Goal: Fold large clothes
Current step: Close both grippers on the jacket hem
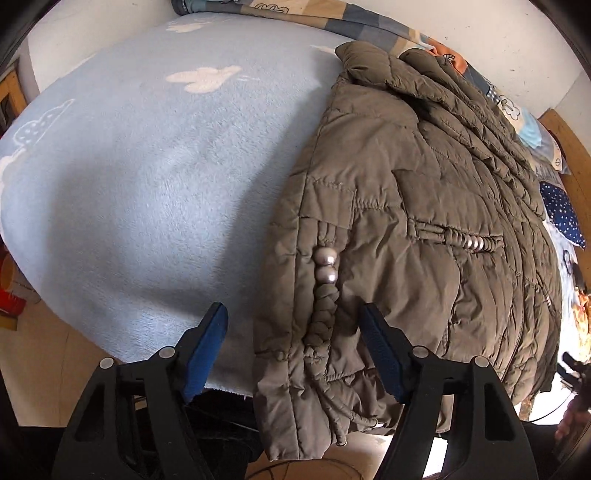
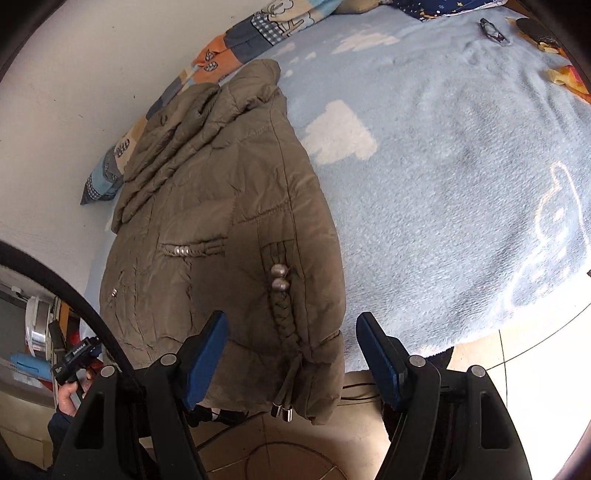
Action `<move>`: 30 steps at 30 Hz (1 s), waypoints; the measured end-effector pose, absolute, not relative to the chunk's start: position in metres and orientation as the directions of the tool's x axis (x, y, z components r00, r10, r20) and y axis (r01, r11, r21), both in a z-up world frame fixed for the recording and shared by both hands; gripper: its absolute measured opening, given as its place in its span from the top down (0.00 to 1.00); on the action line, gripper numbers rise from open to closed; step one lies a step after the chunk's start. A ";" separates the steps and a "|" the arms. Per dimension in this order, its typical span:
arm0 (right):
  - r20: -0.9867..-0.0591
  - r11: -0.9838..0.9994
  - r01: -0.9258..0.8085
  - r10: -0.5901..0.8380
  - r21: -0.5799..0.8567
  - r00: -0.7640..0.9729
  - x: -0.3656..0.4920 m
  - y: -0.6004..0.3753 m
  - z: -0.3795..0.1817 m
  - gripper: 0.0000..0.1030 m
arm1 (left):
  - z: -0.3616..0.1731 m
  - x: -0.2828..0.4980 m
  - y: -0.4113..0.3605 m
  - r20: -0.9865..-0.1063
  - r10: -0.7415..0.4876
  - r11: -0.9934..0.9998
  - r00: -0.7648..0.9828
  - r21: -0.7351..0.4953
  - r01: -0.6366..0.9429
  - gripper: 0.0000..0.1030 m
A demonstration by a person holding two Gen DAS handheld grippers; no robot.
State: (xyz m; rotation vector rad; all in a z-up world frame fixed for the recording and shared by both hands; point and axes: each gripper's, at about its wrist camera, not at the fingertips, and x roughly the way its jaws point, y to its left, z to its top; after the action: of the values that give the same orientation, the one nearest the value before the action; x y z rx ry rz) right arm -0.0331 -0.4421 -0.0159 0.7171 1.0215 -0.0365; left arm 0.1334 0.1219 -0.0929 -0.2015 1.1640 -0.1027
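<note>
- A pale blue fleece blanket [image 1: 147, 184] with white cloud shapes covers the bed, a white wall [image 2: 74, 92] behind it and tiled floor [image 2: 517, 387] below.
- The olive padded jacket [image 1: 406, 240] lies folded lengthwise on the bed, its hem hanging over the edge at 6 o'clock.
- Left tool [image 1: 293, 345]: jaws apart, straddling the hem's braided trim [image 1: 325, 306]. Right tool [image 2: 291, 350]: jaws apart, likewise.
- Only the right view shows eyeglasses [image 2: 493, 31] at 1 o'clock; only the left shows a dotted navy pillow [image 1: 563, 214] at 3 o'clock.
</note>
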 end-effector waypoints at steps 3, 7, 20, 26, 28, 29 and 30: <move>-0.811 0.772 0.363 0.315 0.521 0.493 -0.026 -0.436 -0.031 0.26 | -0.098 0.134 0.134 -0.898 -0.233 0.961 0.374 -0.272 -0.054 0.29; -0.818 0.770 0.359 0.348 0.528 0.457 -0.016 -0.427 -0.043 0.35 | -0.110 0.134 0.147 -0.889 -0.299 0.931 0.346 -0.352 -0.100 0.29; -0.811 0.802 0.297 0.351 0.518 0.467 0.001 -0.411 -0.033 0.69 | -0.104 0.129 0.121 -0.891 -0.258 0.963 0.374 -0.266 0.032 0.55; -0.826 0.801 0.313 0.354 0.510 0.438 0.011 -0.408 -0.041 0.53 | -0.116 0.132 0.124 -0.904 -0.247 0.964 0.349 -0.265 -0.004 0.26; -0.830 0.800 0.319 0.355 0.508 0.431 0.013 -0.407 -0.043 0.53 | -0.113 0.132 0.119 -0.895 -0.260 0.962 0.361 -0.270 0.023 0.38; -0.830 0.800 0.319 0.357 0.509 0.430 0.012 -0.408 -0.044 0.53 | -0.112 0.131 0.116 -0.891 -0.272 0.960 0.364 -0.276 0.042 0.53; -0.830 0.801 0.316 0.356 0.508 0.430 0.012 -0.407 -0.043 0.57 | -0.109 0.130 0.111 -0.888 -0.273 0.961 0.371 -0.269 0.062 0.59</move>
State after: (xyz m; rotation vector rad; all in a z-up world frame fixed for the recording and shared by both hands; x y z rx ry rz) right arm 0.0120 -0.4074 -0.0432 0.6792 1.1510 0.0271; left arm 0.1297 0.1114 -0.1089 -0.2032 1.1733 -0.2166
